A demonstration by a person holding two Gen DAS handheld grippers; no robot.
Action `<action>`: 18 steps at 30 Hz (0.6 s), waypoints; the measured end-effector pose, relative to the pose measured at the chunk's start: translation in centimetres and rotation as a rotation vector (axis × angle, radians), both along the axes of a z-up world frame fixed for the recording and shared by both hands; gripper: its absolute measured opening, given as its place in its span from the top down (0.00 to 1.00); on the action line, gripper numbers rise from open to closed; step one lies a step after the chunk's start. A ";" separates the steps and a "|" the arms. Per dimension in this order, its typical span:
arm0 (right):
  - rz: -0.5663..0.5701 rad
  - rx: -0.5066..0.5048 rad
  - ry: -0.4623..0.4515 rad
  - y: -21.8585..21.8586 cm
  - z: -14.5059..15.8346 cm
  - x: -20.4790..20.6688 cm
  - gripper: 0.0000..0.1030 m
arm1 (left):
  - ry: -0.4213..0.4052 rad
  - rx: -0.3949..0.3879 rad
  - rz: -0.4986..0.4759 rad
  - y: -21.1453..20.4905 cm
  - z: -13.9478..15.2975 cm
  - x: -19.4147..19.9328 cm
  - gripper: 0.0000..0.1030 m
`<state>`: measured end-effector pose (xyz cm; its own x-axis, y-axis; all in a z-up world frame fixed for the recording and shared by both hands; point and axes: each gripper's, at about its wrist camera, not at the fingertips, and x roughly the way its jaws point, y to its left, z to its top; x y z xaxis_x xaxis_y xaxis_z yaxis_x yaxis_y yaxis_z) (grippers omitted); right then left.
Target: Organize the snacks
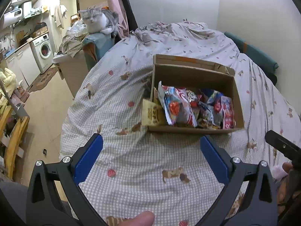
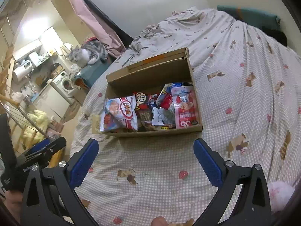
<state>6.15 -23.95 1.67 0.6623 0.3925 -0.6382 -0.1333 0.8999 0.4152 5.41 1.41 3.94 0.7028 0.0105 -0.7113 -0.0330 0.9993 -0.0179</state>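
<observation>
Several snack packets (image 2: 150, 111) fill the near half of an open cardboard box (image 2: 190, 71) that sits on the bed (image 2: 235, 98) in front of me. At the box's left end a large white-and-red bag (image 2: 120, 113) leans up over the rim; at the right end a flat red-and-pink pouch (image 2: 185, 107) stands against the side wall, and smaller dark and blue wrappers are jumbled between them. The far half of the box is bare cardboard, its flap folded back behind it. A yellow printed card or packet (image 1: 151, 113) lies just outside the box's left wall, touching it.

My left hand-held gripper (image 1: 151, 145) hangs over the checked bedspread just short of the box, jaws spread wide apart with nothing between them. My right hand-held gripper (image 2: 145, 148) is likewise wide apart and empty, also just short of the box's near wall. Each one shows at the edge of the other's view, so they are side by side.

Beyond the bed's far left corner a grey-and-white cat (image 1: 97, 21) sits on a teal-covered stand. Further left is a washing machine (image 1: 43, 50) under a kitchen counter.
</observation>
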 end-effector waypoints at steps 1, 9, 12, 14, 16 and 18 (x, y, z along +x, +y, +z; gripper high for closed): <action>-0.001 0.001 0.001 0.1 -0.2 -0.3 0.00 | -0.007 0.004 -0.006 0.0 -0.2 -0.3 0.01; -0.053 -0.138 -0.031 1.6 -1.0 -1.8 0.00 | -0.014 -0.011 -0.005 0.2 -1.7 -1.6 0.01; -0.067 -0.182 -0.049 2.1 -1.2 -1.7 0.00 | -0.020 -0.014 -0.010 0.1 -1.8 -1.5 0.01; -0.072 -0.191 -0.045 2.2 -1.4 -1.5 0.00 | -0.027 -0.002 -0.013 -0.1 -1.9 -1.4 0.01; -0.072 -0.191 -0.034 2.2 -1.7 -1.4 0.00 | -0.032 0.001 -0.012 -0.1 -1.9 -1.3 0.01; -0.068 -0.200 -0.029 2.4 -1.8 -1.3 0.00 | -0.023 -0.008 -0.013 0.0 -2.1 -1.2 0.01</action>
<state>4.88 -21.57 -0.12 0.7022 0.2138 -0.6791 -0.0784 0.9713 0.2247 4.21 1.41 1.89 0.7187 -0.0041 -0.6953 -0.0199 0.9995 -0.0265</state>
